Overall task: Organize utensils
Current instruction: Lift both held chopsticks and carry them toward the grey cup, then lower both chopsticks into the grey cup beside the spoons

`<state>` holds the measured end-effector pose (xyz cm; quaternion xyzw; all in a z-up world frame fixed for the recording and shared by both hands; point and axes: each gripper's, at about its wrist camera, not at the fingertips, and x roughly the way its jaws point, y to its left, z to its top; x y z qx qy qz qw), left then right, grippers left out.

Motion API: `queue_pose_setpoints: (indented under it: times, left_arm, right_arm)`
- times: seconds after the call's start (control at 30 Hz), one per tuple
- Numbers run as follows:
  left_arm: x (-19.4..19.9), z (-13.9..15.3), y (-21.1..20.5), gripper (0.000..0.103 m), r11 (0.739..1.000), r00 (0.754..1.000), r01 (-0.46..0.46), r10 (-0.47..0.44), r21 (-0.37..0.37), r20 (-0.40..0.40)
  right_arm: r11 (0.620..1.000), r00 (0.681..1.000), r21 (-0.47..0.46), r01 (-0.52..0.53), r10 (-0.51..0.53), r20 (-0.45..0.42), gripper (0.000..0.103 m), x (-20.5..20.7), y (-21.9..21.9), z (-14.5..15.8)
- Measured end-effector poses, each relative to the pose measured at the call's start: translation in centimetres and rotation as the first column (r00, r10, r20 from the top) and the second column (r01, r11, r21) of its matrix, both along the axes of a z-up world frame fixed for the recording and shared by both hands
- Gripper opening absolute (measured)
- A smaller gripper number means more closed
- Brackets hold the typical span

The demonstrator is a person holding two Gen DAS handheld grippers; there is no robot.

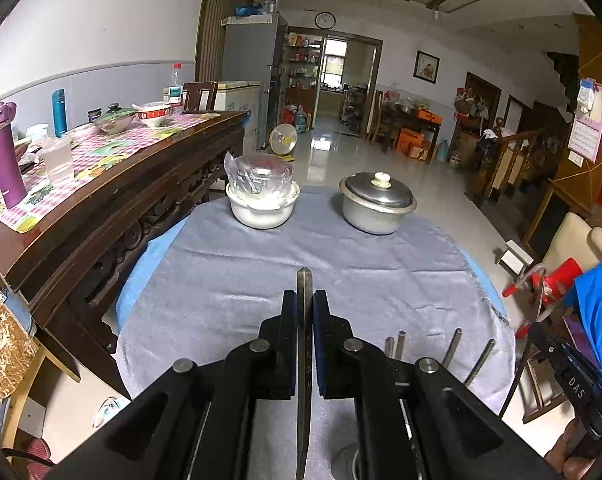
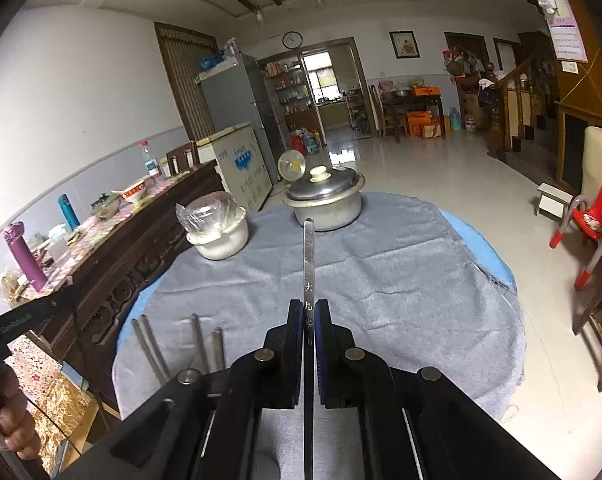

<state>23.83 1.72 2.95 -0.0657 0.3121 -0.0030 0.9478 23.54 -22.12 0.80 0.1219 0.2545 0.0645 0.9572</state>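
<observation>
In the left wrist view my left gripper [image 1: 305, 300] is shut on a flat metal utensil handle [image 1: 304, 280] whose tip pokes forward past the pads. My right gripper [image 2: 309, 308] is likewise shut on a flat steel handle [image 2: 309, 256] stamped with characters, and it points toward the lidded pot. Both utensils' working ends are hidden under the grippers. Several metal chopsticks [image 1: 453, 344] [image 2: 199, 340] stick up between the two grippers, with their lower ends hidden. Both grippers hover over the grey cloth [image 1: 261, 280] [image 2: 401, 280] on the round table.
At the table's far side stand a white bowl [image 1: 263, 208] [image 2: 221, 240] holding plastic-wrapped items and an aluminium pot with lid [image 1: 377, 204] [image 2: 325, 196]. A dark wooden sideboard [image 1: 113, 200] crowded with bottles and bowls runs along the left. A red child's chair [image 2: 589, 216] stands to the right.
</observation>
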Motion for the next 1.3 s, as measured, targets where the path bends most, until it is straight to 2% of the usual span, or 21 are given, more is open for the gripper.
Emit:
queue_pose_setpoints:
  times: [0.27, 0.57, 1.0, 1.3]
  left_arm:
    - [-1.9, 1.6, 0.1, 0.007, 0.997, 0.998, 0.042, -0.038, -0.067, 0.048]
    - [-3.4, 2.1, 0.3, 0.007, 0.987, 0.994, 0.086, -0.076, -0.137, 0.074]
    - [-4.9, 2.7, 0.0, 0.008, 0.964, 0.966, 0.133, -0.074, -0.229, 0.249]
    - [-4.4, 1.5, -0.4, 0.008, 0.954, 0.936, 0.115, -0.011, -0.277, 0.351]
  right_arm:
    - [0.998, 0.996, 0.05, -0.037, 0.033, 0.078, 0.006, -2.1, 0.5, 1.3]
    - [0.989, 0.987, 0.127, -0.07, 0.05, 0.152, 0.006, -3.4, 1.0, 0.6]
    - [0.982, 0.961, 0.167, -0.093, 0.045, 0.272, 0.006, -4.4, 2.2, 0.6]
    - [0.983, 0.948, 0.171, -0.066, 0.009, 0.317, 0.006, -4.1, 3.0, 0.0]
